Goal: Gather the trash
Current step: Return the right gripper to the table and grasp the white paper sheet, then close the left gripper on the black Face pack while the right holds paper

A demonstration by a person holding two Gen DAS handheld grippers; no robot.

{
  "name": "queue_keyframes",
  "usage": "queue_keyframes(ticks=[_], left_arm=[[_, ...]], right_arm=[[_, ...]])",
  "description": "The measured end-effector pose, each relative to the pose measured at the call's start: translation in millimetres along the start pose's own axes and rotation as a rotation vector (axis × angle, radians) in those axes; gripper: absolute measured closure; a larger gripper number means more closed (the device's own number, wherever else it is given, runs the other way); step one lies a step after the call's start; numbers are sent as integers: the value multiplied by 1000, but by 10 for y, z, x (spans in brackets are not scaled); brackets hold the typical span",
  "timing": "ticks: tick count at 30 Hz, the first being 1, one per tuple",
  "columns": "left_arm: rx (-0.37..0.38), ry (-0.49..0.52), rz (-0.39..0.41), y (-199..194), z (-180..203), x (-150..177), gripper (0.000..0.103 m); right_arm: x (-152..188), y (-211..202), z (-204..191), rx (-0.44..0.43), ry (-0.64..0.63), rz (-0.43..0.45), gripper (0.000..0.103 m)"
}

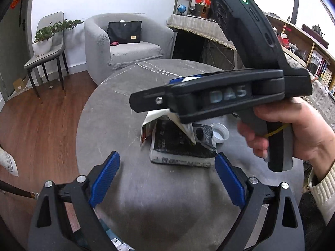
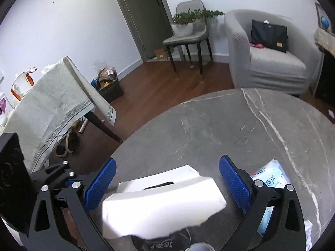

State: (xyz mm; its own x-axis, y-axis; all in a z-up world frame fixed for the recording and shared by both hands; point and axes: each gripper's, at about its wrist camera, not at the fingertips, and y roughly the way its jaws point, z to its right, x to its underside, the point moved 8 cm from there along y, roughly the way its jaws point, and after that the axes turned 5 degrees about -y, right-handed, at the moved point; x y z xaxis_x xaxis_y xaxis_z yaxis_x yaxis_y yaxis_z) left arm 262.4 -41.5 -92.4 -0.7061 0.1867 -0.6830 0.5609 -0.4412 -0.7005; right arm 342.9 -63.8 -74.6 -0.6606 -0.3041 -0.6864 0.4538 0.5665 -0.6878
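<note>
On the round grey marble table lies a pile of trash: a folded newspaper, a crumpled white wrapper and a white bottle cap. My left gripper is open and empty, its blue pads just short of the newspaper. The right gripper's body, held by a hand, hovers over the pile. In the right wrist view my right gripper is open, its pads on either side of a white tissue pack without touching it. A blue-and-white plastic packet lies to its right.
A grey armchair with a black bag stands beyond the table. A grey chair with a potted plant stands at the left. A cloth-covered table is at the left in the right wrist view. Shelves line the right.
</note>
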Motion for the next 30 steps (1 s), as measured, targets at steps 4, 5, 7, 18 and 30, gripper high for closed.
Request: queue_keyframes(ticks=[4,5,7,18,30], left_arm=[[18,6,-1,89,19,-56,9],[18,3,-1,108,22,-68,9],[25,0,-4,138,51,-85,9],[-89,119,-17,237,253,10,10],[-118,85,-6,276,279,-34,29]], right_arm=[[-77,-10,56,24,-6,1,27],[-104,-35,66,22,-2,14,27],[-158,-100,102,34,12,44,27],[-274,-445,281,84,85,165,27],[-171,-503,222,117,65,147,27]])
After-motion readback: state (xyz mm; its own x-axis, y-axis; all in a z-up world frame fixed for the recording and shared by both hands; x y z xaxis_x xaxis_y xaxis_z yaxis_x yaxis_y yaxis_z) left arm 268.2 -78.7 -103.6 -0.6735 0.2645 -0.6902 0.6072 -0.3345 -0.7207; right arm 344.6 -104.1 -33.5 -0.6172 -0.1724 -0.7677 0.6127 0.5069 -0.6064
